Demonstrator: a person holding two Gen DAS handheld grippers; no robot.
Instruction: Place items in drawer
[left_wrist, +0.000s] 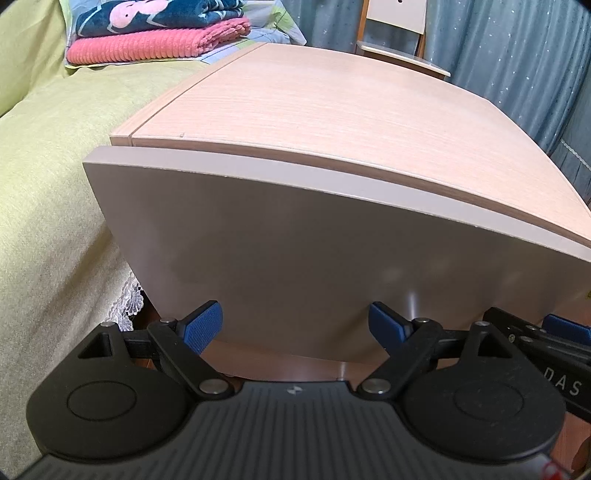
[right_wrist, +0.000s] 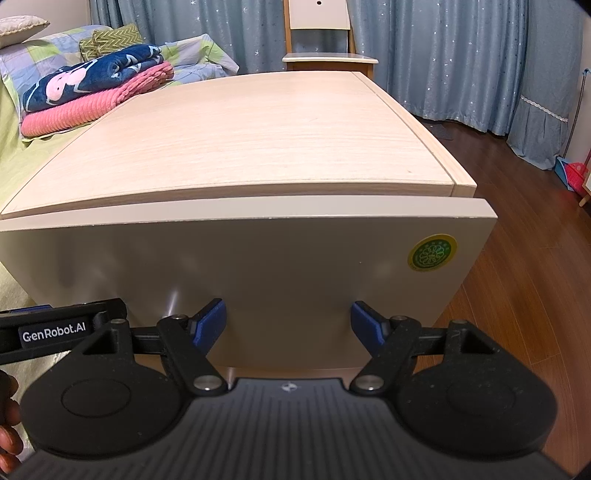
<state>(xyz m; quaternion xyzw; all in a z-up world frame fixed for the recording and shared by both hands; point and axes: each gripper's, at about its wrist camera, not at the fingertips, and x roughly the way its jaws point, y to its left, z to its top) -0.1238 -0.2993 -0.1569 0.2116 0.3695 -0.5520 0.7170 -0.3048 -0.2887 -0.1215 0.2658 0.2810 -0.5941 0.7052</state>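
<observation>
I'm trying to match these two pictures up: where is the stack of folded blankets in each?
Left wrist view: the folded blankets lie at top left, on the bed.
Right wrist view: the folded blankets lie at upper left, left of the cabinet top.
Shared landmark: the pale drawer front, central in both views.

drawer front (left_wrist: 295, 251) hiding its contents, green sticker (right_wrist: 432, 253) print too small, hand (right_wrist: 9, 424) cut off at edge

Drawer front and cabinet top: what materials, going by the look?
Drawer front: smooth beige panel, probably painted or laminated board; a soft sheen and no grain show. Cabinet top: pale wood-grain surface, likely laminate or veneer; fine straight streaks, matte. Floor: reddish-brown wood planks, glossy.
</observation>
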